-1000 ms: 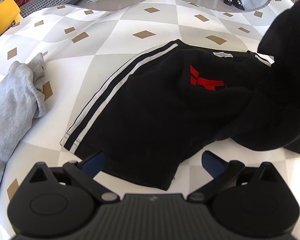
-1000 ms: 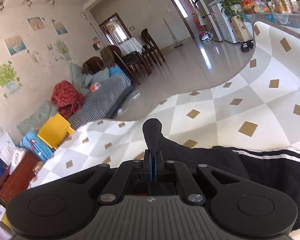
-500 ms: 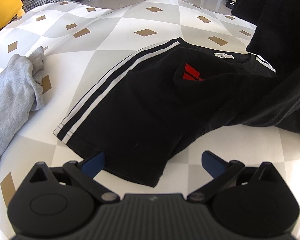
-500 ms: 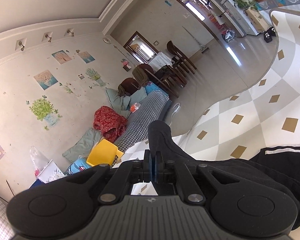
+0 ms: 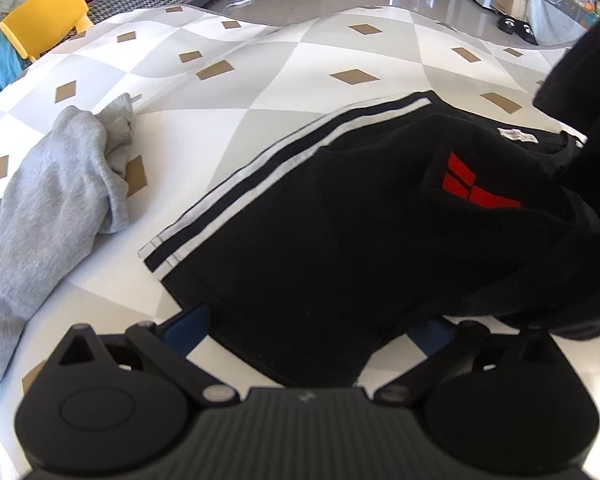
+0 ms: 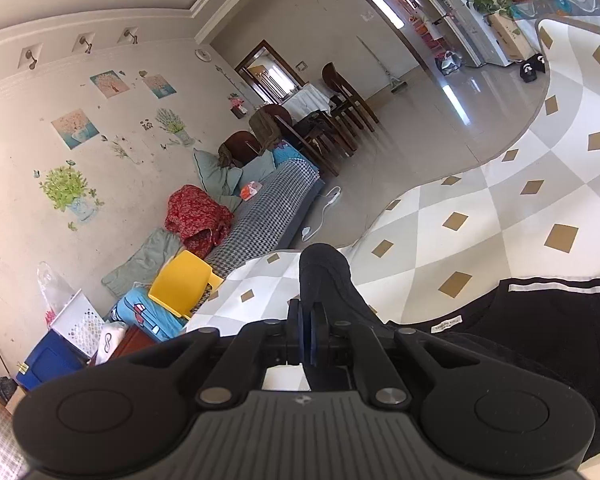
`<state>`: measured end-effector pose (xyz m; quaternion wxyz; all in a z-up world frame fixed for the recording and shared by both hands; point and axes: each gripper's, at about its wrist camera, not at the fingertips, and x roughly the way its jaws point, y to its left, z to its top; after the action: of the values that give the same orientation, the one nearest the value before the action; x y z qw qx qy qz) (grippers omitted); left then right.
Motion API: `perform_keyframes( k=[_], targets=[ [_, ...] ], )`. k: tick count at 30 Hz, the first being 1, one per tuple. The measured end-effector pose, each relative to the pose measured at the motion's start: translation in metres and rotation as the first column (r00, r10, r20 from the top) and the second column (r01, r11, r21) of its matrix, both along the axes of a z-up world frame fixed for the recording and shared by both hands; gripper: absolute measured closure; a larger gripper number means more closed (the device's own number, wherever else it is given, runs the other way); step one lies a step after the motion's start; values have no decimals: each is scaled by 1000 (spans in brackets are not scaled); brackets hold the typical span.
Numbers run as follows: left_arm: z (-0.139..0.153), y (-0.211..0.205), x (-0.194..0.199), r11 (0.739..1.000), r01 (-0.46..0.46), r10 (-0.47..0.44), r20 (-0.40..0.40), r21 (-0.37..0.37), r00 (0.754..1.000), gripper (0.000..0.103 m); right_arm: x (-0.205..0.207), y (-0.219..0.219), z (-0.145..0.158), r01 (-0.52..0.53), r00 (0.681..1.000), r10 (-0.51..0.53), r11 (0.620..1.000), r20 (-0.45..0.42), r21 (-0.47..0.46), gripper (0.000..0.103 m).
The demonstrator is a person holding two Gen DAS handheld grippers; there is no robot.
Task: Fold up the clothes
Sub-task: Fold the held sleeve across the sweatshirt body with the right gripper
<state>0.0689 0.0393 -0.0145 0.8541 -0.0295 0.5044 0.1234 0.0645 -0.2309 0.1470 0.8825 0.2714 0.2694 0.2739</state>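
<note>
Jaws wide apart on the left gripper [image 5: 312,330], blue pads either side of the near hem of the black t-shirt [image 5: 340,248]. Cloth lies between them, covering the inner part of both pads; whether they touch it, can't tell. No pinch. Shirt spreads ahead of this gripper over the checked tablecloth [image 5: 260,80]: white double stripe [image 5: 260,184] running ahead-left, red logo [image 5: 472,184] ahead-right, neck label [image 5: 516,135] further on. Right part of the shirt rises off the table, out of view at the upper right. Grey garment [image 5: 48,208] crumpled to the left, apart from the black one.

Right gripper [image 6: 307,332]: jaws pressed together, clamped on a fold of the black t-shirt [image 6: 500,352]. A hump of black cloth pokes up just past the tips; rest of the shirt drapes down to the right, stripe and label showing. Tablecloth [image 6: 480,216] ahead-right. Far ahead-left, on the room floor: yellow chair [image 6: 180,284], houndstooth sofa [image 6: 268,216].
</note>
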Motion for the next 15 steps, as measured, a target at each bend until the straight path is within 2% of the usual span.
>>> perform_keyframes(
  k=[5, 8, 9, 11, 15],
  targets=[
    [-1, 31, 5, 991, -137, 137, 8, 3, 991, 0, -3, 6, -3, -12, 1000, 12, 999, -4, -52, 97],
    [-1, 54, 6, 968, -248, 248, 7, 31, 969, 0, -6, 12, -6, -11, 1000, 9, 993, -18, -119, 94],
    [0, 61, 5, 959, -282, 282, 5, 37, 959, 0, -5, 12, -8, -18, 999, 14, 991, -32, -130, 84],
    [1, 70, 2, 945, -326, 327, -5, 36, 945, 0, -4, 13, -12, -22, 998, 13, 988, -60, -152, 73],
    [7, 65, -2, 958, -284, 284, -9, -28, 959, 0, -5, 5, -10, 24, 998, -32, 985, -47, -171, 73]
  ],
)
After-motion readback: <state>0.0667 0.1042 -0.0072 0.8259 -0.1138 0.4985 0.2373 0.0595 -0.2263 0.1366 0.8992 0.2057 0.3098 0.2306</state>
